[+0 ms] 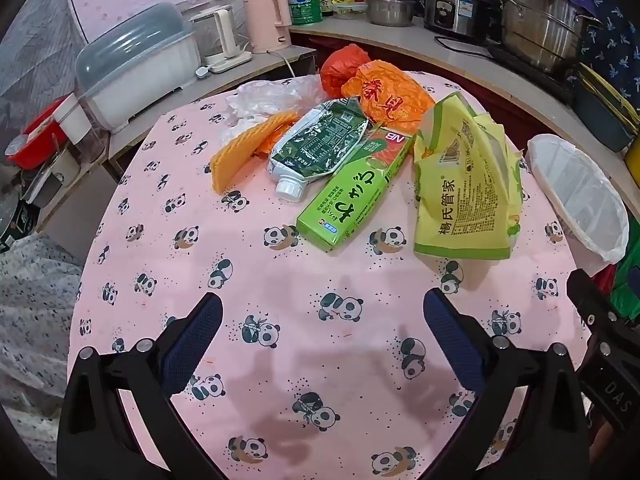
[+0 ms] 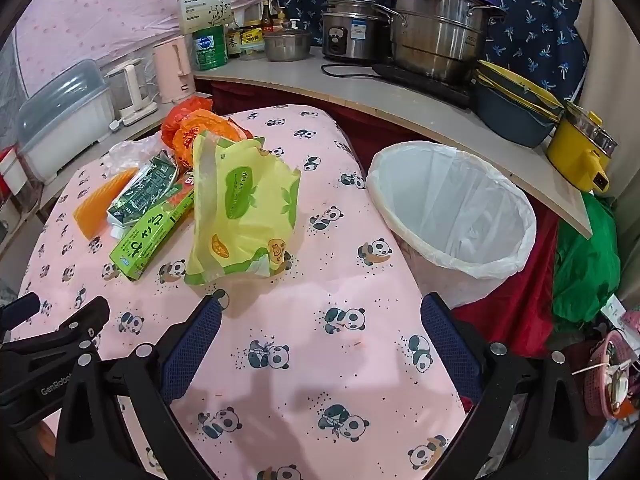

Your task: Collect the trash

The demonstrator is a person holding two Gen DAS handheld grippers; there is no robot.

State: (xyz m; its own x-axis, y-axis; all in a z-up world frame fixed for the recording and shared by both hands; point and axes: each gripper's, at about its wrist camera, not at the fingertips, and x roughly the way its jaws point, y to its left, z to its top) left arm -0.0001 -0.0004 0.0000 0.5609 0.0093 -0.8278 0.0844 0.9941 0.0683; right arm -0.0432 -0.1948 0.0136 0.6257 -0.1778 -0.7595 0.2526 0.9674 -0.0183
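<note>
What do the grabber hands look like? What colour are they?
Both the left gripper and the right gripper are black plastic frames with silver screws. Their fingers wear dark blue mesh pads. White "GenRobot" lettering marks one body.

Both views bright, even indoor light w/ slight pink-magenta cast. Soft blurry shadows of the grippers fall on the pink panda-print cloth tabletop [image 1: 280, 280] near the bottom. Mild glare on the large stainless steel pot [image 2: 436, 40] and the white plastic bin liner [image 2: 452, 208]. Centre sharp; strong fisheye bending & black vignette at corners, edges softer.
</note>
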